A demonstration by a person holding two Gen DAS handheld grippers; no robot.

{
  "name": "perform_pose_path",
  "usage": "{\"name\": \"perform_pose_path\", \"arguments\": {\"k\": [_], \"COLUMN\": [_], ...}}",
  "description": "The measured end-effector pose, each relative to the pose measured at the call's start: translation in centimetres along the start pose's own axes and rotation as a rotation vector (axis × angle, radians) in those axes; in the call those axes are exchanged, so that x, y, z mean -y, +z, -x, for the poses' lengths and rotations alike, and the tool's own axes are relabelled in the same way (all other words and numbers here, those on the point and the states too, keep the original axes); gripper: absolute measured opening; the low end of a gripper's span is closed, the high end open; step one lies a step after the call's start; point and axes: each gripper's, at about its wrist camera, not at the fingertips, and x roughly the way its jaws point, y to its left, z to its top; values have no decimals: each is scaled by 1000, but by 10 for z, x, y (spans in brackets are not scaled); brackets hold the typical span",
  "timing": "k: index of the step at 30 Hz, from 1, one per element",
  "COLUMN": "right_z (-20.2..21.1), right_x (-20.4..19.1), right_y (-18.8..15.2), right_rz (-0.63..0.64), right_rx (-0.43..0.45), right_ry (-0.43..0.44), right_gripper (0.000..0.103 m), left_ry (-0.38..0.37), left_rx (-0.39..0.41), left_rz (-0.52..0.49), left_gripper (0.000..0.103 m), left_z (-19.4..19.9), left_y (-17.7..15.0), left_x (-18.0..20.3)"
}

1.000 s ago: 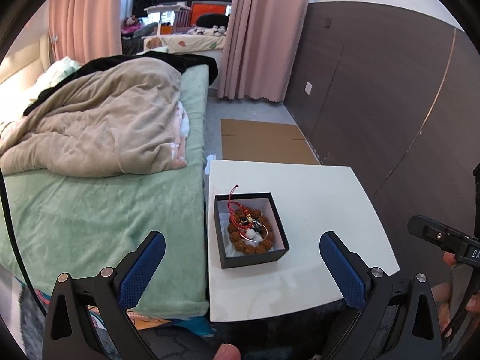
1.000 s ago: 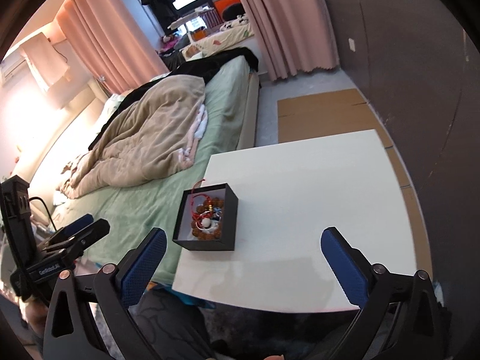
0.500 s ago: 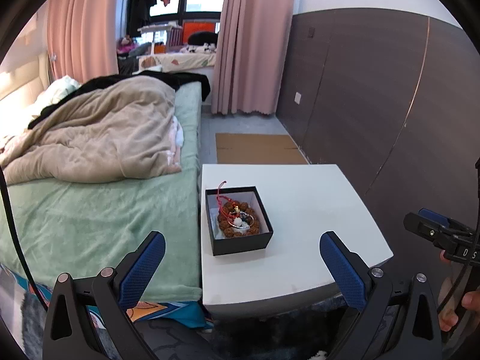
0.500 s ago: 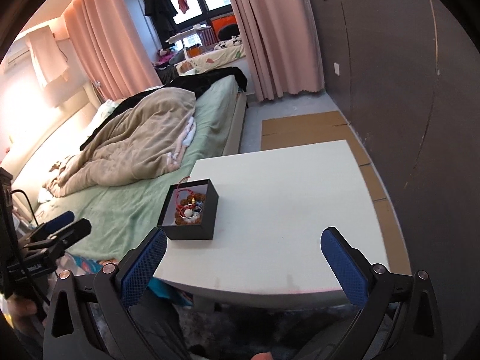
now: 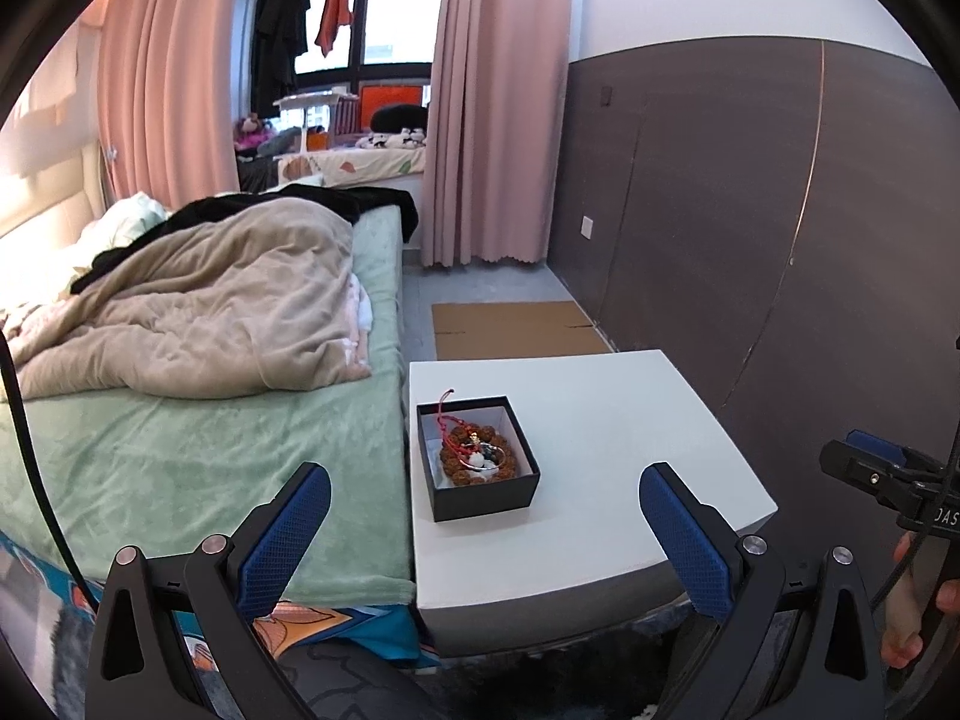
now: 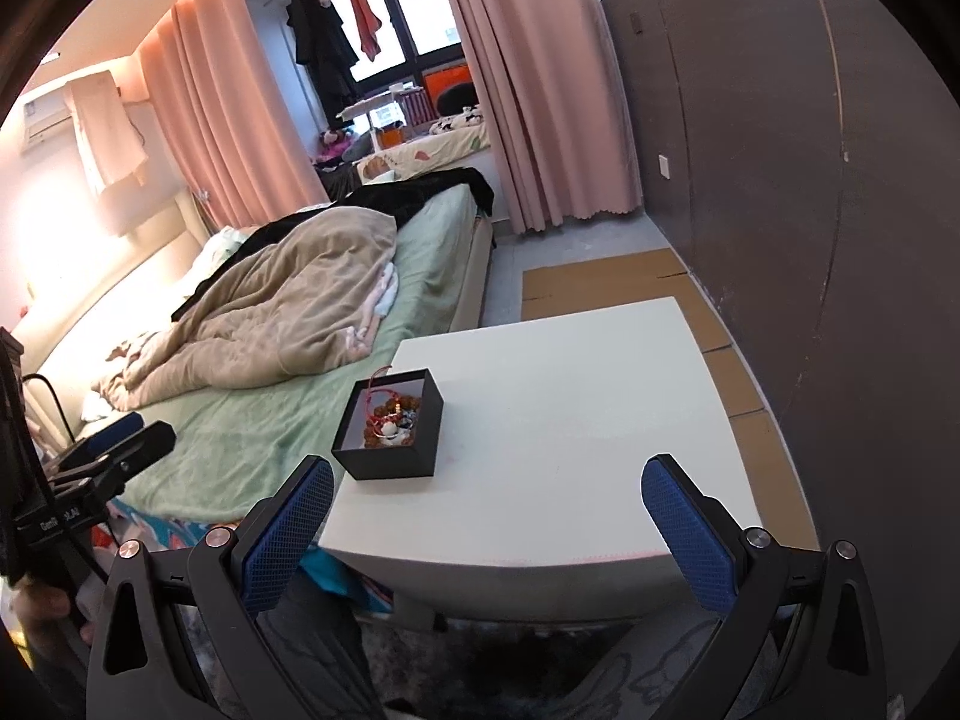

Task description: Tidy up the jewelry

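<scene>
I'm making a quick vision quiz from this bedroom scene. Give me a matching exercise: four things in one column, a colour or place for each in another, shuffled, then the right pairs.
Things:
1. jewelry box
2. beaded bracelet
3. blanket
4. cardboard sheet

Descriptions:
A. beige, bunched on the bed
B. flat on the floor beyond the table
C. black, open, on the white table
D. brown, lying inside the box

Pairs: 1-C, 2-D, 3-A, 4-B

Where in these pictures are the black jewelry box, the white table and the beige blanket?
black jewelry box [image 5: 486,498], left wrist view, front wall.
white table [image 6: 576,396], right wrist view, bare top.
beige blanket [image 5: 228,300], left wrist view, middle folds.
</scene>
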Motion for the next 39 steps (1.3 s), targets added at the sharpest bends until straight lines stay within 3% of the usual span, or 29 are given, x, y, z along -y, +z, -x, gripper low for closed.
{"name": "perform_pose_path", "arguments": {"k": [6, 33, 39], "right_z": [5, 2, 8], "right_x": [2, 0, -4], "right_y": [-7, -9, -10], "right_rz": [-5, -14, 2], "right_rx": [-4, -5, 33], "right_ry": [-37, -52, -80], "right_gripper": [103, 103, 103], "left_ry": [-5, -11, -39], "left_rx": [-13, -14, -16], "left_rz": [1, 17, 32], "left_gripper": [103, 103, 103], "left_z": [-1, -1, -6], "left_y": [-4, -4, 3], "left_x": [0, -6, -2]}}
